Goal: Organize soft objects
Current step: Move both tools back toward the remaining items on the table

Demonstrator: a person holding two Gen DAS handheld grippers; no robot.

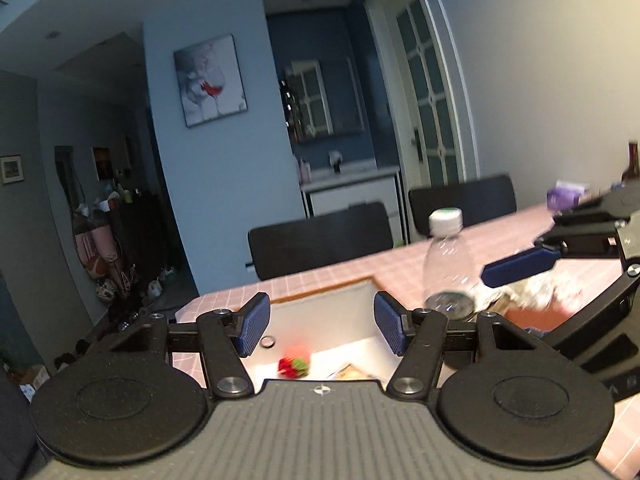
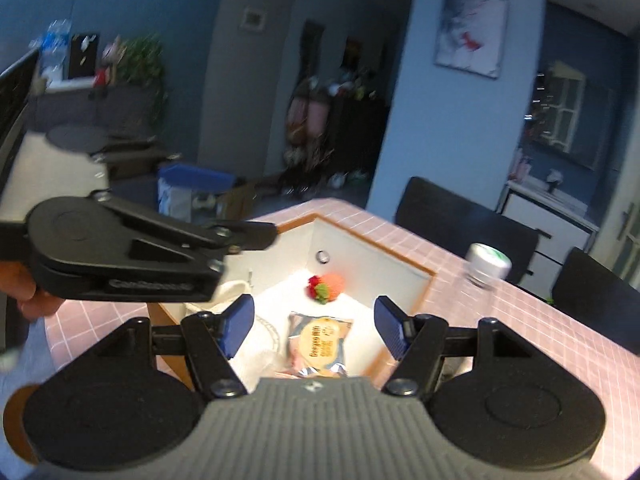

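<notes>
Left gripper point(image 1: 322, 326) held over the white tray point(image 1: 352, 300) sunk in the pink tiled surface point(image 1: 320, 276), fingers apart and empty. Right gripper point(image 2: 314, 326) poised above the same tray point(image 2: 360, 254), fingers likewise wide apart, gripping nothing. Inside the tray: crocheted strawberry point(image 2: 326, 286) toward the far side, snack packet point(image 2: 320, 340) nearer, white cloth point(image 2: 256, 344) to the left. Clear plastic bottle point(image 1: 446, 268) standing on the surface just right of the tray. Crumpled wrapper point(image 1: 532, 290) lying right of the bottle, blurred.
</notes>
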